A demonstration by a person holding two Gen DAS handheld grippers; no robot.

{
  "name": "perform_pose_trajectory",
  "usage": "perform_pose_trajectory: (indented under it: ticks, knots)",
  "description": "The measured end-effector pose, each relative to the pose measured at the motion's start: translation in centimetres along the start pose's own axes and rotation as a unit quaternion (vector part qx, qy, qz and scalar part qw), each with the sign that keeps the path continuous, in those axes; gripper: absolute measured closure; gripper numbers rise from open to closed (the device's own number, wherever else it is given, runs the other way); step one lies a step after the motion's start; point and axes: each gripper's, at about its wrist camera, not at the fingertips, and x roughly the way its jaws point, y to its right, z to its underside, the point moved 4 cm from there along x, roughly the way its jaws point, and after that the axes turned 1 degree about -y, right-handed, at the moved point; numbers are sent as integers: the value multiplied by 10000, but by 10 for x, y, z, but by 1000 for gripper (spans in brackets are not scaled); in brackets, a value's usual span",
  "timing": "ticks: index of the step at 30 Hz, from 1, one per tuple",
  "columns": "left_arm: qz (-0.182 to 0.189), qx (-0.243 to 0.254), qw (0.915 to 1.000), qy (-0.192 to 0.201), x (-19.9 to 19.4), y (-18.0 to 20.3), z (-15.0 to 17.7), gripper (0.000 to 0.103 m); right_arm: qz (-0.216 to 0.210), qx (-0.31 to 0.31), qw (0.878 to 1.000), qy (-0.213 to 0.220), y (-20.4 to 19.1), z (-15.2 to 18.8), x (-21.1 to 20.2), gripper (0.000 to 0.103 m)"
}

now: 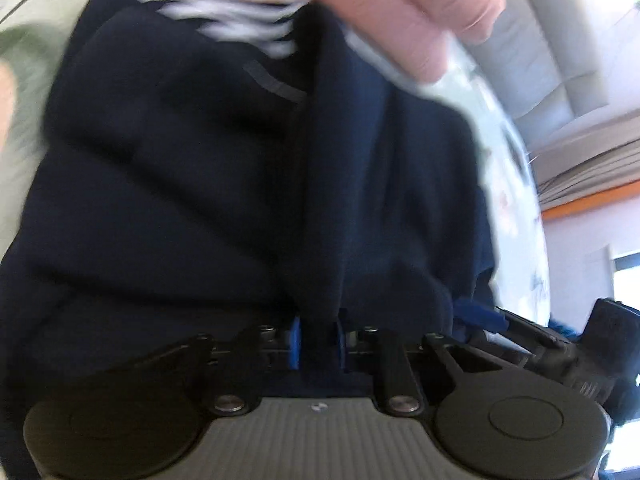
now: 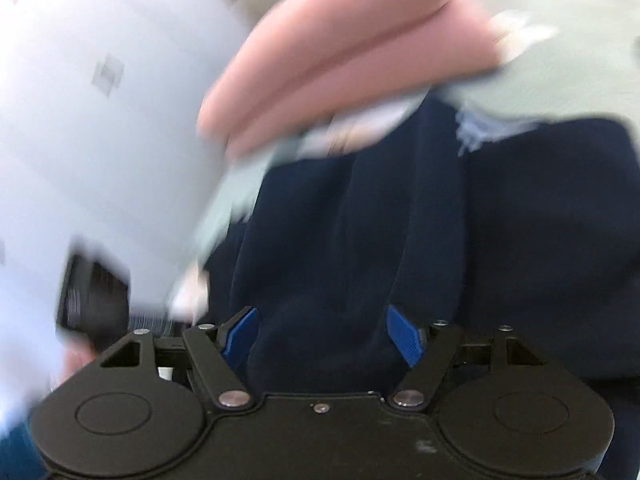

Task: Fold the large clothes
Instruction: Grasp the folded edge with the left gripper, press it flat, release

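the dark navy garment (image 1: 224,184) fills most of the left wrist view, heaped in soft folds, with a blurred white print near its upper edge and a short grey strip just below that. at the bottom centre of that frame the left gripper (image 1: 318,344) has its blue pads drawn narrow, pinching a ridge of the navy cloth that rises straight up between them. a pink folded cloth (image 1: 404,16) lies across the top of the frame, on a pale green sheet (image 1: 28,44) with faint flowers. in the right wrist view the right gripper (image 2: 322,338) stands wide, its blue pads well apart, with a bulge of the same navy cloth between them; the blur hides whether either pad touches it. the pink cloth sits above centre there.
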Motion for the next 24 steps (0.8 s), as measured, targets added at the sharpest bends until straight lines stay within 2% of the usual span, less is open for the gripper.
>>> perform_pose_trajectory:
  ticks: [1, 2, 3, 4, 6, 7, 8, 9, 10, 11, 12, 13, 15, 18, 20, 22, 23, 24]
  knots:
    - [-15, -61, 9999, -111, 2, -7, 5, 87, 307, -411, 9979, -407, -8, 12, 12, 19]
    - [-3, -160, 9998, -155, 2, -15, 9, 91, 789, -743, 9901, -888, -11, 23, 25, 18]
    - [75, -253, 9995, -159, 1, -21, 11, 93, 1205, -1136, 9798, -1121, -17, 34, 33, 19]
    - [76, -326, 9993, -175, -1, -25, 13, 96, 1345, -1513, 9738, -1041, -28, 28, 36, 18]
    - [9, -264, 9995, -179, -7, -26, 14, 95, 1650, -1806, 9611, -1281, -45, 28, 36, 18]
    - [-58, -162, 9997, -175, -11, -22, 13, 92, 1767, -1796, 9594, -1269, -52, 23, 32, 18]
    - [-151, -2, 9998, -154, -14, -16, 11, 82, 1716, -1708, 9640, -1101, -59, 16, 24, 18]
    - [-245, 208, 9994, -89, -21, -7, 11, 76, 1591, -1546, 9710, -886, -65, 7, 15, 18]
    - [-330, 418, 9986, 50, -28, 1, 10, 61, 1482, -1344, 9774, -683, -69, 1, 5, 18]
    - [-459, 573, 9970, 238, -34, 9, 10, 41, 1370, -1102, 9836, -397, -73, -10, -5, 17]
    - [-622, 672, 9948, 440, -40, 15, 9, 33, 1301, -887, 9875, -61, -74, -24, -11, 16]
    - [-727, 728, 9929, 590, -43, 22, 6, 26, 1312, -651, 9887, 311, -75, -27, -21, 10]
    - [-730, 824, 9909, 780, -43, 34, 3, 26, 1555, -148, 9839, 871, -71, -41, -25, 5]
    - [-518, 754, 9921, 862, -36, 44, -6, 24, 1813, -86, 9791, 916, -72, -53, -3, 5]
    - [-587, 831, 9919, 764, -14, 42, -7, 16, 2231, -289, 9722, 655, -69, -48, 13, 5]
    - [-1083, 926, 9883, 545, 11, 32, -3, 19, 2480, -397, 9676, 258, -58, -31, 29, 3]
    - [-1098, 1039, 9863, 662, 13, 32, 1, 16, 2568, -300, 9660, 13, -50, -20, 41, 3]
    - [-1071, 1133, 9843, 825, 11, 33, 6, 16, 2622, -205, 9648, -46, -46, -9, 48, 2]
